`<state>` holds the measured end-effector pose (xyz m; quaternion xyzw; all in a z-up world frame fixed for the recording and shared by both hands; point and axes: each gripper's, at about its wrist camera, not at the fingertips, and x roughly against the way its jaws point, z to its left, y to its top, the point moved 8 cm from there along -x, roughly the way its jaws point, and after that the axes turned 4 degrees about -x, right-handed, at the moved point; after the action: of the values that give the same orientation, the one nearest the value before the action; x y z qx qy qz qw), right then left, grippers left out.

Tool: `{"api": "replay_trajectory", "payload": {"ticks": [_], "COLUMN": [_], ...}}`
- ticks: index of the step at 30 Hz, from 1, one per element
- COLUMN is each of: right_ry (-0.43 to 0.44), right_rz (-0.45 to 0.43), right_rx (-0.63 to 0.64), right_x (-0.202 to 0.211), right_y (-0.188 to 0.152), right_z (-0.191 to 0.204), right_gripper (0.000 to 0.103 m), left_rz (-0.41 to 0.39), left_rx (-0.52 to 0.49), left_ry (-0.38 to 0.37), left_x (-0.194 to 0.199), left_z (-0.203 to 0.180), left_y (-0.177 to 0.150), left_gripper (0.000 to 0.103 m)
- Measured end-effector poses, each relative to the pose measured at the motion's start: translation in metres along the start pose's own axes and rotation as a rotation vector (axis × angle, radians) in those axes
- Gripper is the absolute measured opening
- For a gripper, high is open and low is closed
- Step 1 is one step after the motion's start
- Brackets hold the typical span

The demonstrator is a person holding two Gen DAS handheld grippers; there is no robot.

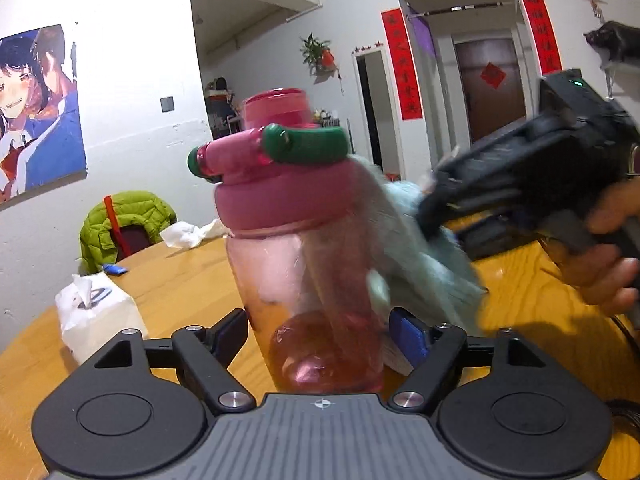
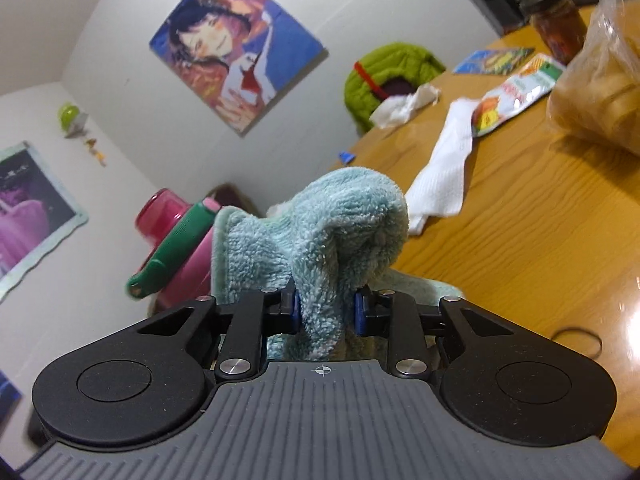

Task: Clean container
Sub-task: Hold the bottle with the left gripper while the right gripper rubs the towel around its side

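Note:
A pink translucent bottle (image 1: pixel 296 288) with a pink lid and a green carry handle (image 1: pixel 308 144) stands upright above the wooden table. My left gripper (image 1: pixel 320 334) is shut on its lower body. My right gripper (image 2: pixel 326 308) is shut on a fluffy light blue cloth (image 2: pixel 344 224). In the left wrist view the cloth (image 1: pixel 416 248) presses against the bottle's right side, blurred. In the right wrist view the bottle's lid and handle (image 2: pixel 176 244) show just left of the cloth.
A tissue pack (image 1: pixel 96 312) lies left of the bottle on the round wooden table (image 1: pixel 180 280). Crumpled tissue (image 1: pixel 188 232), a green jacket on a chair (image 1: pixel 124 220), white paper towel (image 2: pixel 444 168), snack packets (image 2: pixel 516 92), a jar (image 2: pixel 556 20) and a plastic bag (image 2: pixel 600 80) lie farther off.

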<state>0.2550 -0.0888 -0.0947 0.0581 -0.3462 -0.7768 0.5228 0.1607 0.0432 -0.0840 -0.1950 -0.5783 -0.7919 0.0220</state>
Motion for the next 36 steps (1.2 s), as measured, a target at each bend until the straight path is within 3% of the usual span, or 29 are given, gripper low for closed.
{"api": "replay_trajectory", "payload": {"ticks": [3, 8, 12, 14, 16, 22, 25, 26, 30, 33, 36], "right_ry": [0.003, -0.038, 0.170, 0.228, 0.191, -0.117, -0.166, -0.149, 0.069, 0.057, -0.088], "right_rz": [0.031, 0.007, -0.139, -0.148, -0.086, 0.089, 0.090, 0.063, -0.103, -0.082, 0.034], "right_rx": [0.029, 0.017, -0.037, -0.063, -0.084, -0.003, 0.044, 0.046, 0.013, 0.003, -0.009], "right_x": [0.007, 0.008, 0.036, 0.041, 0.030, -0.010, -0.015, -0.012, 0.019, 0.015, -0.011], "right_y": [-0.004, -0.005, 0.010, 0.012, 0.005, -0.018, -0.020, -0.017, 0.003, 0.001, -0.013], "right_z": [0.002, -0.003, 0.017, 0.020, 0.013, -0.018, -0.018, -0.014, 0.014, 0.011, -0.013], "right_gripper": [0.030, 0.030, 0.028, 0.028, 0.028, 0.030, 0.030, 0.030, 0.029, 0.029, 0.029], "left_rz": [-0.012, -0.018, -0.017, -0.017, -0.015, -0.013, -0.013, -0.012, -0.013, -0.013, -0.014], "left_rx": [-0.005, -0.009, -0.008, -0.009, -0.008, -0.004, -0.004, -0.003, -0.004, -0.004, -0.004], "left_ry": [-0.009, -0.013, -0.010, -0.009, -0.001, 0.000, -0.001, -0.001, 0.000, 0.000, -0.001], "left_x": [-0.004, -0.008, -0.007, -0.006, -0.007, -0.007, -0.006, -0.006, -0.005, -0.005, -0.004], "left_z": [0.000, -0.001, -0.002, -0.003, -0.002, -0.002, -0.002, -0.002, -0.003, -0.004, -0.005], "left_y": [0.001, 0.001, 0.002, 0.002, 0.001, 0.002, 0.002, 0.002, 0.002, 0.002, 0.003], "left_gripper": [0.074, 0.074, 0.074, 0.074, 0.074, 0.074, 0.073, 0.073, 0.073, 0.073, 0.074]}}
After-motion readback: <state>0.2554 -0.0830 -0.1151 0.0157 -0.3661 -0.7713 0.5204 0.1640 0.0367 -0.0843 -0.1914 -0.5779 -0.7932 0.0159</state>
